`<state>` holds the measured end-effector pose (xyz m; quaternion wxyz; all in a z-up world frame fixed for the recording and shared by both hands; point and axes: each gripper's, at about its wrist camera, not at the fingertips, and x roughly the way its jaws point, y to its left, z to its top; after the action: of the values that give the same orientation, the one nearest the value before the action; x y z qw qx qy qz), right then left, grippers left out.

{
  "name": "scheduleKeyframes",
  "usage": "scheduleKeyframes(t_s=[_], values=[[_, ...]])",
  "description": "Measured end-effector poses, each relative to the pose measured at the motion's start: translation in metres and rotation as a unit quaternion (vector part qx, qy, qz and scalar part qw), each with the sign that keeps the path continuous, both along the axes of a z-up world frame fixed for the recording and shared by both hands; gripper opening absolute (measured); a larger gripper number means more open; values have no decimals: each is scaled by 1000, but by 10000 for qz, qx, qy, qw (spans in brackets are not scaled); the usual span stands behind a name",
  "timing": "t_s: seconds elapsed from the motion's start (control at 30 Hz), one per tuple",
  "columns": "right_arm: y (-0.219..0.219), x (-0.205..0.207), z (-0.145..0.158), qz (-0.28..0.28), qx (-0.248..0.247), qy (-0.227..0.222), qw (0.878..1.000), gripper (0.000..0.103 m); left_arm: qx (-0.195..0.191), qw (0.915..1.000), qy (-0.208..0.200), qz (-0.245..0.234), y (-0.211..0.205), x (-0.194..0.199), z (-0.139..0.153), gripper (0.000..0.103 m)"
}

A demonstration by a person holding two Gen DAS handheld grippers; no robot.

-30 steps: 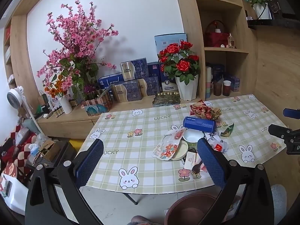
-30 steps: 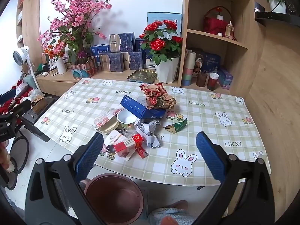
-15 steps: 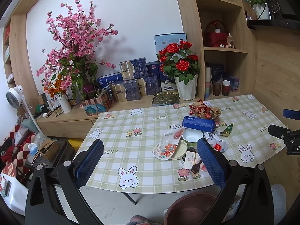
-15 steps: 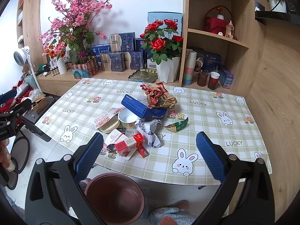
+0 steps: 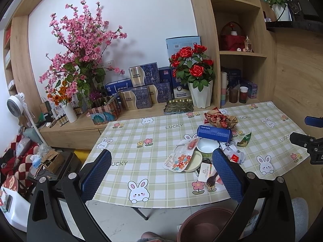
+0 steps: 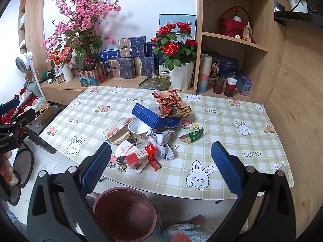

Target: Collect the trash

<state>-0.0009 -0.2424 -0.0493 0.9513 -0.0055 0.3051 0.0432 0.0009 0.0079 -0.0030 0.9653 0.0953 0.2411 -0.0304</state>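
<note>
Bright, even room light; sharp focus; soft flower shadows on wall (image 5: 129, 20); strong fisheye bending, dark corners.

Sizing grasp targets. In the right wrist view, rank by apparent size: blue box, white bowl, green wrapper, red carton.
1. blue box
2. red carton, nearer the camera, so possibly flattered
3. white bowl, close to the carton; order unsure
4. green wrapper

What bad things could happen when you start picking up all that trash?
The blue box leans on the paper bowl, so pulling the bowl first could tip it. The dark plastic fork and red carton lie at the table's near edge, so a nudge might drop them on the floor beside the brown bin, not in it. Both tongs, left and right, are open and empty.
</note>
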Motion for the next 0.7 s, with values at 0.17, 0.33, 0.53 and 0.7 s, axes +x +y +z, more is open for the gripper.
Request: scheduleKeyframes(t_s=[0.17, 0.33, 0.53, 0.7], values=[[1, 0, 0, -12, 0, 0, 10000, 97, 0, 10000, -6, -3, 0, 0, 0, 98], [0, 0, 0, 15, -10, 6, 10000, 97, -1, 10000, 8, -7, 0, 0, 0, 98], [1, 1, 3, 28, -18, 6, 10000, 97, -8, 10000, 37, -34, 0, -1, 4, 98], [1, 1, 3, 28, -21, 11, 10000, 97, -25, 10000, 31, -31, 0, -1, 3, 98]])
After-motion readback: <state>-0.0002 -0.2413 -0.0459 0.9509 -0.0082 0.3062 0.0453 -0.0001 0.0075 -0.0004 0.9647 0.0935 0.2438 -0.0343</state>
